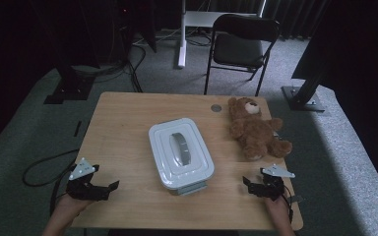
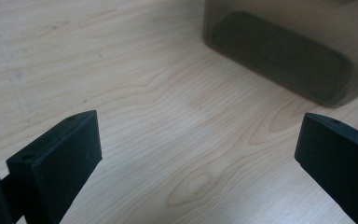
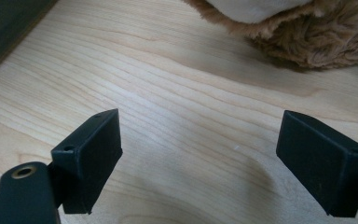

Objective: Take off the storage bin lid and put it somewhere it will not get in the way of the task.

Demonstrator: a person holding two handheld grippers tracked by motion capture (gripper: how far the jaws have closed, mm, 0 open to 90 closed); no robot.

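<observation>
Near edge of the table (image 1: 128, 118): left gripper (image 1: 109, 188) and right gripper (image 1: 246, 184), jaws apart, empty. Centre: lidded white box (image 1: 180, 151). Far right corner: teddy bear (image 1: 253, 129), face indistinct; folding chair (image 1: 241, 44) beyond.

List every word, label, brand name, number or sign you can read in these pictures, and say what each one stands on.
None can be read: no lettering shows on the white lidded box, the teddy bear, the wooden table, the folding chair or either gripper, left and right.
</observation>
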